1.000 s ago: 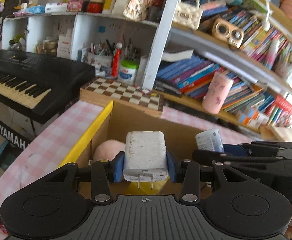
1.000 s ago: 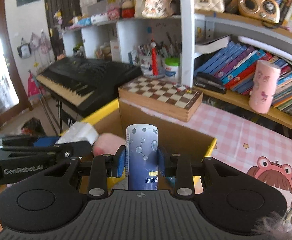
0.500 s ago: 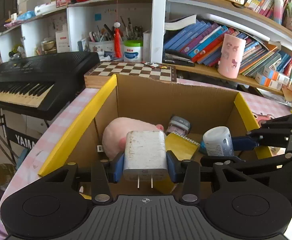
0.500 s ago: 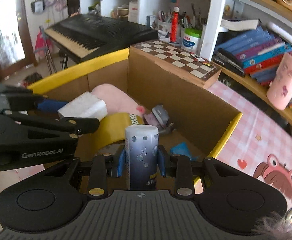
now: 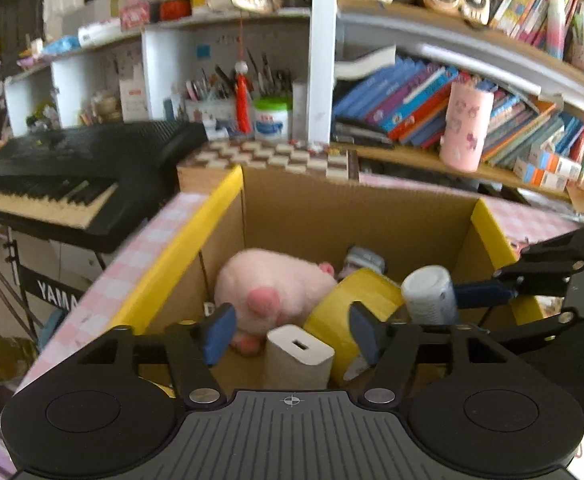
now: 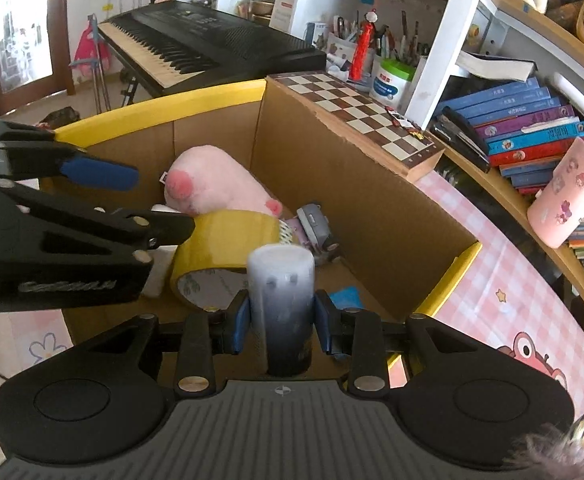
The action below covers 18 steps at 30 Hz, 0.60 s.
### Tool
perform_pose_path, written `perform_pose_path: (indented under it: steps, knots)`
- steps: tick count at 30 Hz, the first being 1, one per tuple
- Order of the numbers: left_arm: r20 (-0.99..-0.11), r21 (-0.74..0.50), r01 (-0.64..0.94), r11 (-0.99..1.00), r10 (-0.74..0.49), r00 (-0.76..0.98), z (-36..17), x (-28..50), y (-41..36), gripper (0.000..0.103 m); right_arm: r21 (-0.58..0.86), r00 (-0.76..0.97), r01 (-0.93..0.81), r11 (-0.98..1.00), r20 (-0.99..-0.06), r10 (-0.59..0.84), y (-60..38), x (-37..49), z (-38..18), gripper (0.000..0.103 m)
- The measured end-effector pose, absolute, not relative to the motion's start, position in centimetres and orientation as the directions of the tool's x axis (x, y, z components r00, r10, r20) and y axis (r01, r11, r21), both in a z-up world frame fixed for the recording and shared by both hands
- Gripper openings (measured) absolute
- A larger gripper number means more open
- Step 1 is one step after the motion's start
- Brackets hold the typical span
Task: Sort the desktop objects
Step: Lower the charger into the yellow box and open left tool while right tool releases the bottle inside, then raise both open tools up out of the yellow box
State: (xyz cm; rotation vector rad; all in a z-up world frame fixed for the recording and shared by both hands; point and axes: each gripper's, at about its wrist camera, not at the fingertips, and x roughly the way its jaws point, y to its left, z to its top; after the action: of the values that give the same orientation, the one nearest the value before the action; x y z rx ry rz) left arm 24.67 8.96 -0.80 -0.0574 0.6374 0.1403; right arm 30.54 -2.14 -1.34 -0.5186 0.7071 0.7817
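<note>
Left gripper (image 5: 290,330): jaws opening, blue pads clear of white charger (image 5: 298,356), which sits between them in cardboard box (image 5: 356,212).
Right gripper (image 6: 281,320): clamped on upright grey-white bottle (image 6: 281,300), over box.

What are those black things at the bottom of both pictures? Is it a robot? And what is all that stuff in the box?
Not a robot: a person holds one set of tongs in each hand, and each has a camera looking along its fingers. One picture comes from the left tongs, the other from the right tongs. Both reach over a cardboard box on a pink checked tablecloth. In the box lie a pink plush toy, a roll of yellow tape and a white charger. The left tongs are opening and the charger sits loose between them. The right tongs squeeze a small bottle.
</note>
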Motion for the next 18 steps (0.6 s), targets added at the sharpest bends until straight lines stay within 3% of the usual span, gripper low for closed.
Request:
perform_pose_path:
  steps: [10,18]
  knots:
    - [-0.486,0.002,-0.213,0.977,0.187,0.854,2.5,20.9,9.0,0.089,-0.11,0.558,-0.713,0.692,-0.687,0.466,-3.8,30.5,0.7,0.053]
    - [-0.446,-0.028,-0.241,0.97,0.204,0.871,4.1,18.3,9.0,0.094,-0.04,0.611,-0.636,0.771,-0.636,0.471,-5.7,29.5,2.7,0.06]
